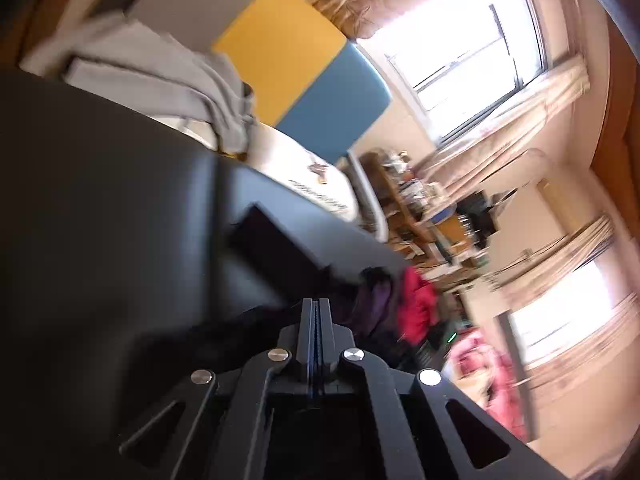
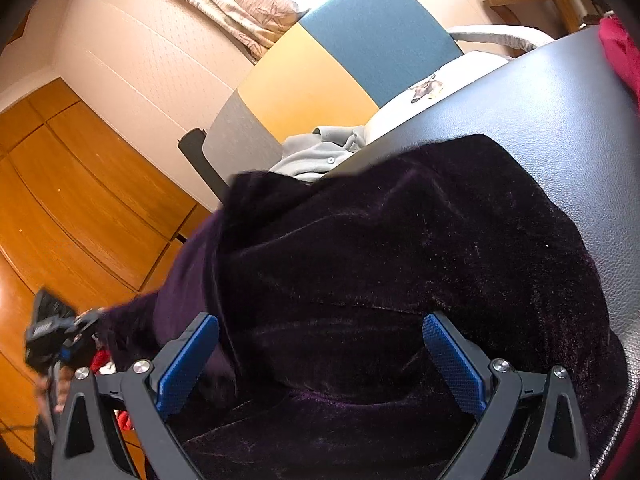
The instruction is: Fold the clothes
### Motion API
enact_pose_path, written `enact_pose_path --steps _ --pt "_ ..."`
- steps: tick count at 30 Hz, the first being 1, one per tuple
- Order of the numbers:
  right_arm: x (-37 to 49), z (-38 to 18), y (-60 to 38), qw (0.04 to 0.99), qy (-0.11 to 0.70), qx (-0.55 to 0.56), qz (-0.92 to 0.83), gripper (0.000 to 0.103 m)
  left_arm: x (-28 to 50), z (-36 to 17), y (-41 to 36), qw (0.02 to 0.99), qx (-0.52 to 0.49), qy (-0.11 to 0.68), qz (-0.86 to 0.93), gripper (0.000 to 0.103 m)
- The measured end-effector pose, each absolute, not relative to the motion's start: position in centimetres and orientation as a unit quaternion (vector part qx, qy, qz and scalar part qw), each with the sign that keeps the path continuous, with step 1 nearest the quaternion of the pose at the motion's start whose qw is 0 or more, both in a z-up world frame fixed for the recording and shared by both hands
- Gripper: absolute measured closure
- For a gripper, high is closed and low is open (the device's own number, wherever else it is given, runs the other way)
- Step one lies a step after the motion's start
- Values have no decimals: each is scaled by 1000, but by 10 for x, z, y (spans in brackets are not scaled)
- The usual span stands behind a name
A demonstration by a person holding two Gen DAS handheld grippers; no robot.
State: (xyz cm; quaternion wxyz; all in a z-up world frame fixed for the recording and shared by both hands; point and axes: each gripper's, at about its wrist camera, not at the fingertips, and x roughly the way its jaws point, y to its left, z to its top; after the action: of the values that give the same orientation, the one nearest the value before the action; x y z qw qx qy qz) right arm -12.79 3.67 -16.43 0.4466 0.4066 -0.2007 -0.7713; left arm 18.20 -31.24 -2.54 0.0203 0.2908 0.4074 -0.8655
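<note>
A dark purple velvet garment [image 2: 400,260] lies bunched on a black leather surface [image 2: 580,100]. My right gripper [image 2: 320,356] is open, its blue pads [image 2: 452,364] spread wide just above the garment, holding nothing. My left gripper [image 1: 316,308] has its fingers pressed together; dark purple cloth [image 1: 372,300] bunches just past its tips, and I cannot tell whether cloth is pinched. The left gripper also shows in the right wrist view [image 2: 56,336] at the far left, by a stretched-out end of the garment.
A folded grey shirt [image 2: 320,152] lies on a white bed beyond the black surface, also seen in the left wrist view [image 1: 160,72]. A yellow, blue and grey headboard [image 2: 320,68] stands behind. Red clothes [image 1: 416,300] lie nearby. A wooden wardrobe [image 2: 80,200] stands left.
</note>
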Motion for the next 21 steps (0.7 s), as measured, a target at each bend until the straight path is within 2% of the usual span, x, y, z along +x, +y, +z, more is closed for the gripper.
enact_pose_path --steps 4,5,6,9,13,16,21 --pt "-127 -163 34 442 -192 410 -774 0 228 -54 -306 60 343 385 -855 103" --pt "-127 -163 34 441 -190 411 -775 0 233 -60 -304 72 355 371 -855 96" --pt "-127 -163 33 440 -187 412 -776 0 230 -62 -303 75 363 363 -855 83" --pt "-127 -163 32 438 -182 413 -777 0 199 -50 -298 45 361 361 -858 68" --pt "-128 -164 33 438 -184 412 -777 0 129 -19 -281 -39 383 319 -866 48" --pt "-128 -164 34 440 -186 412 -776 0 69 -7 -260 -77 439 249 -860 44" --pt "-129 -165 37 445 -198 407 -772 0 -20 -15 -237 -123 507 211 -826 40"
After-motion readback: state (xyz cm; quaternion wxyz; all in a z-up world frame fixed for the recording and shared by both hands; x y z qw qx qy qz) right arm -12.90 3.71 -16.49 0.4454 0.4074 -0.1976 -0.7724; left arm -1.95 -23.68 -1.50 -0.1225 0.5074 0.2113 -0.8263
